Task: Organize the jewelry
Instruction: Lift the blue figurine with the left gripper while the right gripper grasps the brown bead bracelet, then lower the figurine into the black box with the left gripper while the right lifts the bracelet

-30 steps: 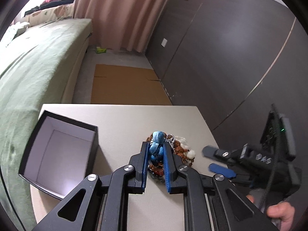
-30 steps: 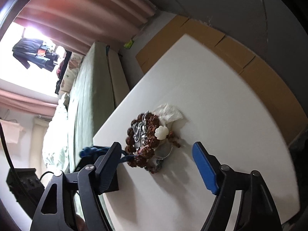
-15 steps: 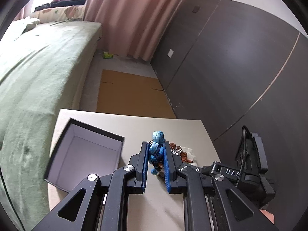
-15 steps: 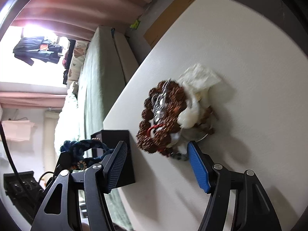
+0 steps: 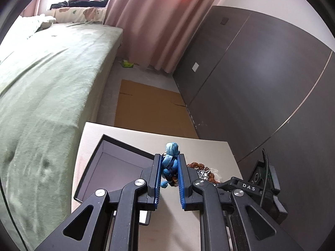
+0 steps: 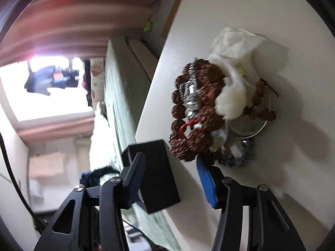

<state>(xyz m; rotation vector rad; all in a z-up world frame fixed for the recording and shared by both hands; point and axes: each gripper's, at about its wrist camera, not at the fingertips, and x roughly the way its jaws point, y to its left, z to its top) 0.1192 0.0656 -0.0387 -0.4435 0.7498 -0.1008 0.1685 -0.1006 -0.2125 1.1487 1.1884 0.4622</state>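
Note:
My left gripper (image 5: 170, 163) is shut on a blue braided bracelet (image 5: 170, 163) and holds it above the table, by the near right corner of the open black box (image 5: 111, 167). A pile of jewelry (image 6: 199, 113) with brown bead strands, a silver chain and a white piece lies on the white table (image 6: 261, 21); it also shows in the left wrist view (image 5: 201, 168). My right gripper (image 6: 171, 167) is open and empty, close to the pile, its blue pad (image 6: 206, 185) at the pile's near edge. The box shows in the right wrist view (image 6: 155, 175).
A green bed (image 5: 41, 87) runs along the table's left side. Dark wardrobe doors (image 5: 261, 79) stand to the right. Flat cardboard (image 5: 150, 108) lies on the floor beyond the table. A white tissue (image 6: 234, 41) lies under the pile's far side.
My left gripper has lifted the blue bracelet off the pile and moved it left toward the box. My right gripper has closed in on the pile, still open.

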